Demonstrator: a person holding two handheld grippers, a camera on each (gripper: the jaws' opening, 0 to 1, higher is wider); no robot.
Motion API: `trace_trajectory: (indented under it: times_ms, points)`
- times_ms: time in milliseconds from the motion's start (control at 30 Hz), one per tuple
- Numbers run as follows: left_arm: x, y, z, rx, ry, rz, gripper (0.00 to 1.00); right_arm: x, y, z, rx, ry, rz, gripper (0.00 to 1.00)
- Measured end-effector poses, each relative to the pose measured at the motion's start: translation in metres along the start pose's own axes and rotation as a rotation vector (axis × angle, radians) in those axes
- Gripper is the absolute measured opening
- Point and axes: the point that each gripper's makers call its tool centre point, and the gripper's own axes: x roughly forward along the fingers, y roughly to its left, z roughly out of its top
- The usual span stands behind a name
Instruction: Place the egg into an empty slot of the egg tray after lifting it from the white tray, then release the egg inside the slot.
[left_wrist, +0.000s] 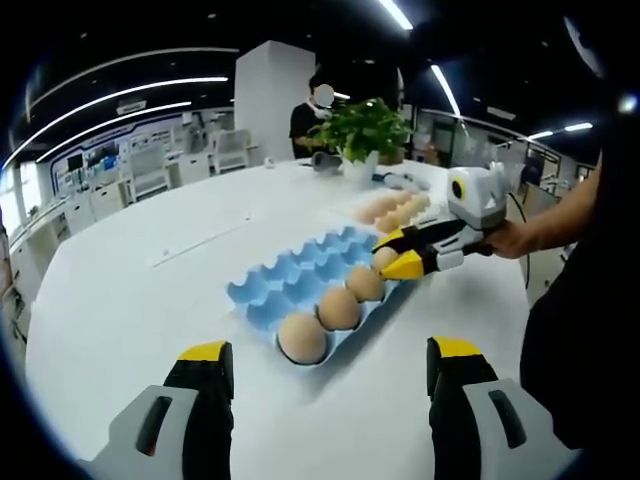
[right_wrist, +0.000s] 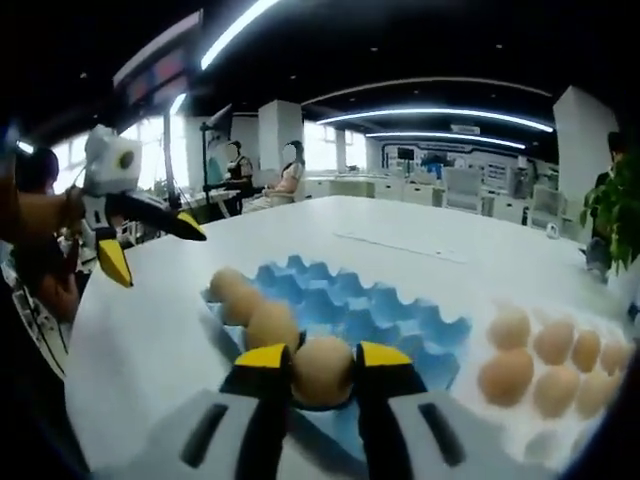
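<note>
In the left gripper view, the left gripper (left_wrist: 330, 375) hangs over the white table (left_wrist: 120, 300), its yellow-tipped jaws spread wide and holding nothing. Ahead lies the blue egg tray (left_wrist: 290, 280) with two eggs (left_wrist: 302, 337) seated along its near edge. At the tray's right end, the right gripper (left_wrist: 392, 258) grips an egg (left_wrist: 384, 258) over a slot. Behind sit the white tray (left_wrist: 345, 212) of eggs and a potted plant (left_wrist: 365, 130).

In the right gripper view, the left gripper (right_wrist: 150, 245) hovers spread at the left. The egg (right_wrist: 322, 368) sits clamped between the right gripper's (right_wrist: 322, 362) jaws at the egg tray's (right_wrist: 390, 310) edge. The white tray (right_wrist: 500, 430) lies at the right.
</note>
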Motion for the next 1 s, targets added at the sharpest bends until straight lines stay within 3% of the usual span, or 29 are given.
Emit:
trace_trajectory:
  times_ms: [767, 1000]
  points:
    - [-0.002, 0.003, 0.004, 0.016, 0.001, 0.017, 0.80, -0.001, -0.002, 0.000, -0.036, -0.007, 0.023, 0.28]
    - [-0.001, 0.003, 0.003, 0.023, 0.007, 0.013, 0.80, -0.024, -0.013, 0.002, -0.027, -0.031, -0.006, 0.29]
